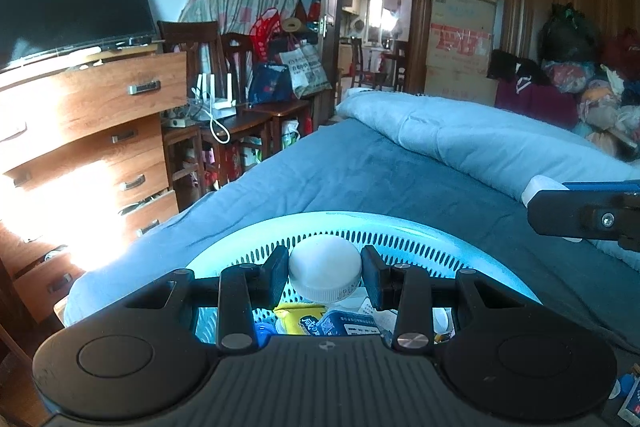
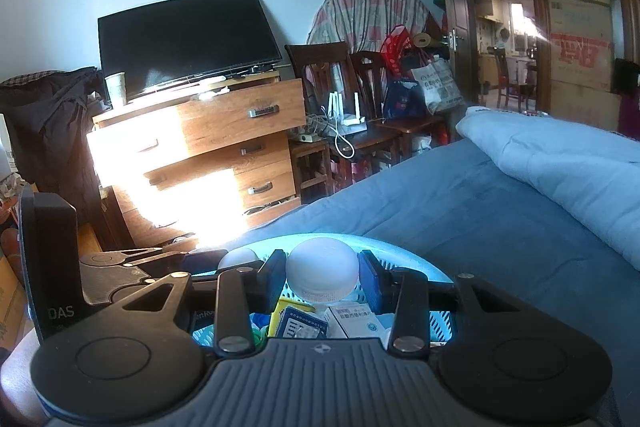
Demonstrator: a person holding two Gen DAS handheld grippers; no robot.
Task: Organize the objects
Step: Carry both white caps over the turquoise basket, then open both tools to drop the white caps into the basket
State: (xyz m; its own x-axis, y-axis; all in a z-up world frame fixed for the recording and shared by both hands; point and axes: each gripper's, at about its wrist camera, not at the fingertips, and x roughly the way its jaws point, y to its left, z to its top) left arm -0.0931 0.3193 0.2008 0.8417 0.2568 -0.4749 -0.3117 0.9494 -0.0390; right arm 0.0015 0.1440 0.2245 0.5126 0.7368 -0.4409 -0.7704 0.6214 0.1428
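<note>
Left wrist view: left gripper (image 1: 325,277) clamps a white-capped bottle (image 1: 324,269) above a pale blue slotted basket (image 1: 400,227) on the bed; packets lie in the basket below the fingers.

Right wrist view: right gripper (image 2: 322,277) likewise grips a second white bottle (image 2: 322,269) above the same basket (image 2: 408,263), over small medicine boxes (image 2: 352,319).

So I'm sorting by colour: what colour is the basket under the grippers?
Light turquoise basket with slotted walls, clearest in the left wrist view.

White bottle cap (image 1: 324,263), pale blue slotted basket (image 1: 400,227), blue bedsheet (image 1: 360,171)
</note>
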